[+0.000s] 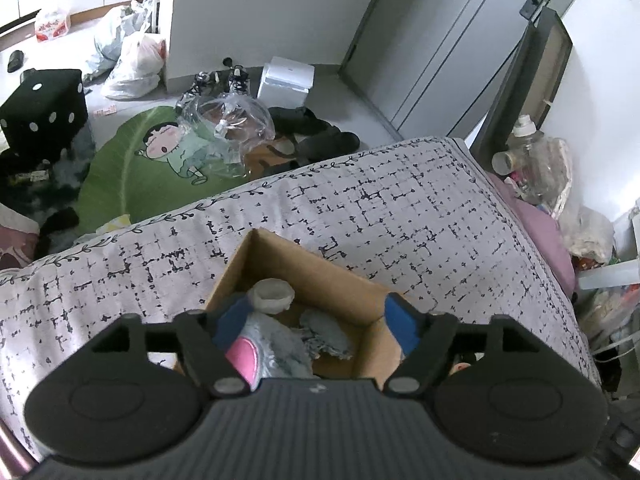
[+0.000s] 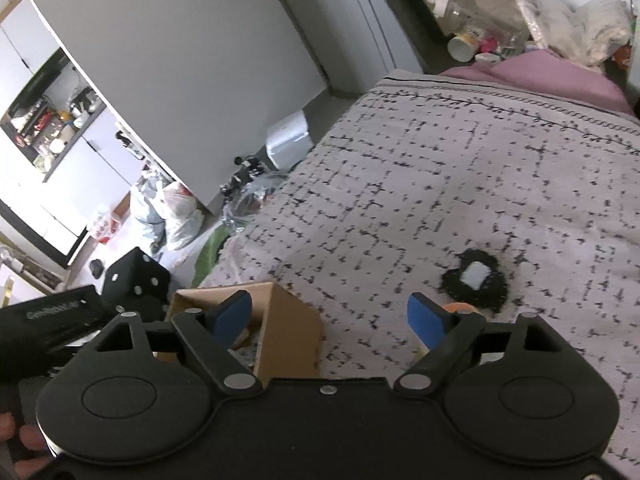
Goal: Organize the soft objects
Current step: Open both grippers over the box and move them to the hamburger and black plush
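Note:
A cardboard box (image 1: 312,276) stands on the patterned bed cover (image 1: 400,208). Inside it lie a grey and pink plush toy (image 1: 264,344), a grey fuzzy piece (image 1: 326,330) and a white soft ring (image 1: 272,294). My left gripper (image 1: 316,320) is open right above the box, empty, with its blue pads (image 1: 400,320) spread over the opening. My right gripper (image 2: 332,316) is open and empty over the bed beside the box (image 2: 288,328). A black fuzzy object with a white patch (image 2: 476,276) lies on the cover just past the right finger. Something orange (image 2: 458,307) peeks out by that finger.
The bed's edge drops to a floor with a green cartoon rug (image 1: 152,160), clear plastic bags (image 1: 228,128), shoes, a white box (image 1: 286,80) and a black dotted cube (image 1: 44,108). Bottles and bags (image 1: 536,160) crowd the bed's right side by a purple sheet (image 2: 540,76).

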Action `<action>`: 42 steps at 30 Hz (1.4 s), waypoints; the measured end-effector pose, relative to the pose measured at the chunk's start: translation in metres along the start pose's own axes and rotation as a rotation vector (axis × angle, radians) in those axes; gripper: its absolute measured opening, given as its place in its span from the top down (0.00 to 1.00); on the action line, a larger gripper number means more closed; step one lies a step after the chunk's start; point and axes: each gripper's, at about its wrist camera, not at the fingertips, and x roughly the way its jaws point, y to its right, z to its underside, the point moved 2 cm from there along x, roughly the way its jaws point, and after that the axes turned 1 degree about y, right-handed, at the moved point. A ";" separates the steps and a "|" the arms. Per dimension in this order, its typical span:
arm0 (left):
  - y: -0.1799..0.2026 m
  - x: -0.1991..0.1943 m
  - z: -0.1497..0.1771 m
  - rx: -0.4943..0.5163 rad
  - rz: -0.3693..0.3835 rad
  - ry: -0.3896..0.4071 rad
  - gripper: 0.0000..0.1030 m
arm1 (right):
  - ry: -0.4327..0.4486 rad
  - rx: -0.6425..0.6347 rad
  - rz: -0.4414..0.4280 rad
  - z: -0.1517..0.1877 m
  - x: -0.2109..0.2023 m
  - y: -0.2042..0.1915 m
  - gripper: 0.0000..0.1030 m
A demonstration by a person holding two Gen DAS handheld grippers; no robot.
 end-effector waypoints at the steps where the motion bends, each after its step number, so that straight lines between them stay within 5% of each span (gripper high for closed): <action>1: 0.003 -0.001 0.002 0.002 -0.001 0.003 0.25 | -0.003 -0.001 0.001 0.000 -0.001 0.001 0.16; 14: 0.054 -0.008 0.025 0.090 -0.009 0.011 0.25 | 0.028 -0.020 0.005 -0.006 -0.026 0.020 0.03; 42: 0.146 0.014 0.073 0.147 -0.045 0.002 0.25 | 0.097 0.092 0.022 -0.032 -0.059 0.110 0.00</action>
